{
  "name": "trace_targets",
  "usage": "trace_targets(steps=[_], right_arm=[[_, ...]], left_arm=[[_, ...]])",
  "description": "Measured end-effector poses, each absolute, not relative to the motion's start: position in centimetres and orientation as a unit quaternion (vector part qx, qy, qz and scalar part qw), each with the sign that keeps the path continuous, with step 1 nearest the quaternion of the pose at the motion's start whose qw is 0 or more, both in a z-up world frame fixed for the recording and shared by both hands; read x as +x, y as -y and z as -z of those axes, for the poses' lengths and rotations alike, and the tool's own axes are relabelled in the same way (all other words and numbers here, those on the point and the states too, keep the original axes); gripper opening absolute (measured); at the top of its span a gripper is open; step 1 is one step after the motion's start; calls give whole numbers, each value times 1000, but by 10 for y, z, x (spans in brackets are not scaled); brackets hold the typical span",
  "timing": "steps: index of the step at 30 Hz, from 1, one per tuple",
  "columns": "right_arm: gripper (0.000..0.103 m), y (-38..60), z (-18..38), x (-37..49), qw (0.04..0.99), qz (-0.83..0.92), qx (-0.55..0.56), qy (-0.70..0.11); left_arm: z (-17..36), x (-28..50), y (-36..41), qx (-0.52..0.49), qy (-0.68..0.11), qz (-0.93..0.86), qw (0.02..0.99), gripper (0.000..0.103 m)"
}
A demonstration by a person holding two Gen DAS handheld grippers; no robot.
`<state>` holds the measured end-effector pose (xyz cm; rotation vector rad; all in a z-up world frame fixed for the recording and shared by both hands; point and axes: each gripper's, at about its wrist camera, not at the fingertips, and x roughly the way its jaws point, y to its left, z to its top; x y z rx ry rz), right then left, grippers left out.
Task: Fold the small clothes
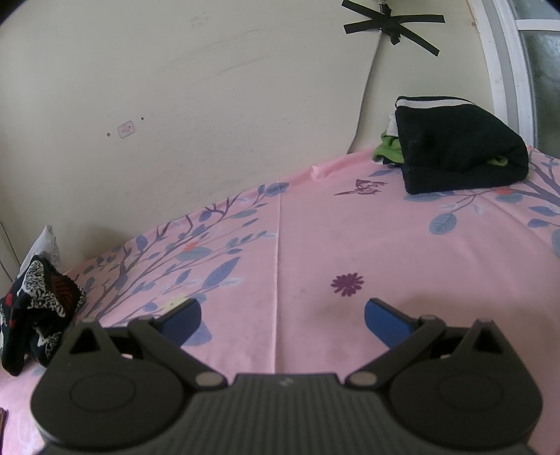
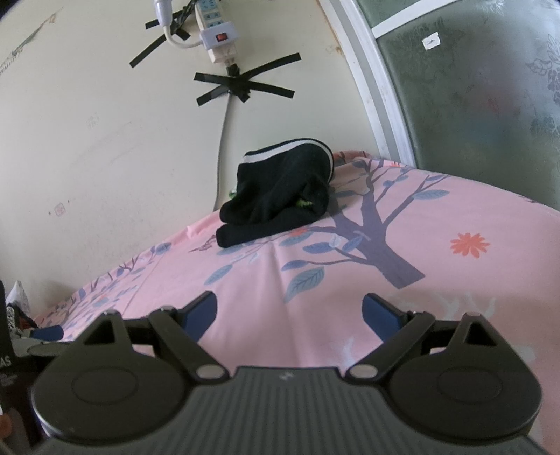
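Left claw (image 1: pixel 282 320) wide, blue pads apart, nothing between them, above the pink floral bedsheet (image 1: pixel 350 238). Right claw (image 2: pixel 289 315) likewise wide and empty over the same sheet. Patterned black-and-white garment (image 1: pixel 33 308) crumpled at the left edge of the bed, near the left claw. Folded black garment (image 1: pixel 458 147), on green cloth (image 1: pixel 386 148), lies far back by the wall (image 1: pixel 175 105).

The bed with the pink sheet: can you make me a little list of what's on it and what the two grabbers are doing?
surface: pink sheet with a tree and leaf print
folded pile: black garment on top, green cloth under it, by the wall
unfolded clothes: patterned black and white heap at the left edge
left gripper: open, empty, above the sheet
right gripper: open, empty
wall: power strip, black tape
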<state>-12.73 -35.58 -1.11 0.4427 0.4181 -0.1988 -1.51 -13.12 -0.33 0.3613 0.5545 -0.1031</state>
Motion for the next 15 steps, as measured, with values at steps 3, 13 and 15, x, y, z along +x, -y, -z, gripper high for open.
trace_targets(steps=[3, 13, 15], right_arm=[[89, 356, 11, -127, 949, 97, 217, -205], [89, 356, 11, -127, 949, 97, 217, -205], [89, 357, 11, -127, 949, 97, 217, -206]], left_arm=[[3, -15, 131, 178, -271, 51, 944, 103], [3, -16, 133, 180, -270, 52, 944, 103], [3, -16, 134, 181, -270, 53, 944, 103]])
